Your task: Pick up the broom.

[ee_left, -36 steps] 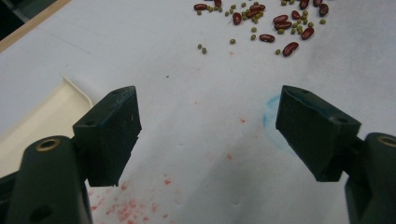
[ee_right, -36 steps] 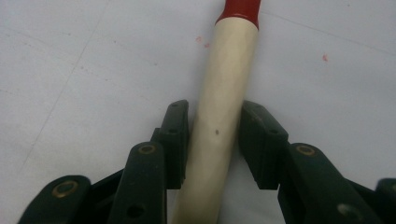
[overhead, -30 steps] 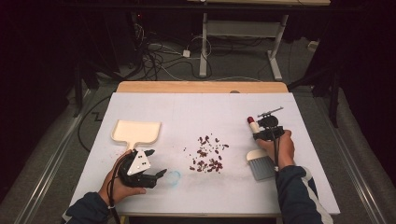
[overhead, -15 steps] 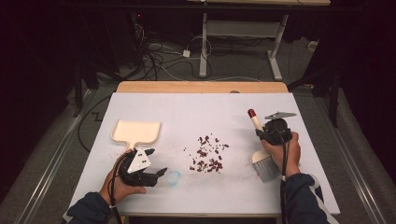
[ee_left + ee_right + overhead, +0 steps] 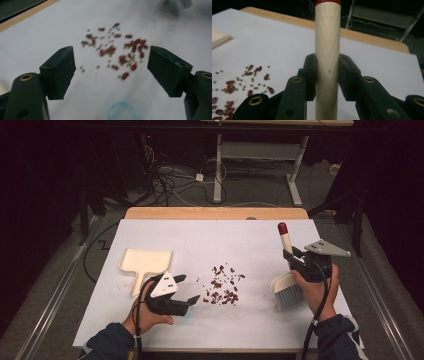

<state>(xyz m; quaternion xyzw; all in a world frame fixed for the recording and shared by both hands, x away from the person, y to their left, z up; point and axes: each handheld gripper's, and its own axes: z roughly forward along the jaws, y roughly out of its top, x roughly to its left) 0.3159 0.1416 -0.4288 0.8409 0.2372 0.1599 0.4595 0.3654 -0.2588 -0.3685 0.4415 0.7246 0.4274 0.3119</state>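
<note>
**Brush clamped, dustpan unclaimed**

We start w/ the right tool (image 5: 296,261): its jaws are closed tight on the brush (image 5: 286,270), gripping the pale handle on both sides, as the right gripper view shows up close. Handle points to 12 o'clock, red cap on top; grey bristles hang at 6, on or just above the tabletop (image 5: 215,235) — we can't tell which. The right hand (image 5: 315,287) wraps the tool from below, forearm coming in from 5 o'clock.

The left tool (image 5: 181,290) has its jaws wide apart, nothing between them, aimed toward 3 o'clock at the beans (image 5: 222,285). The left hand (image 5: 145,312) rests low near the tabletop edge.

The beans, red w/ smaller greenish bits, lie scattered mid-tabletop, between both tools. The dustpan (image 5: 145,262) sits flat at 11 o'clock from the left tool, just beside it, untouched.

Risks, as we judge: a sweep w/ no pan in place would scatter beans toward 9 o'clock or off the near edge. A round handle may also twist in the clamp under bristle drag.
</note>
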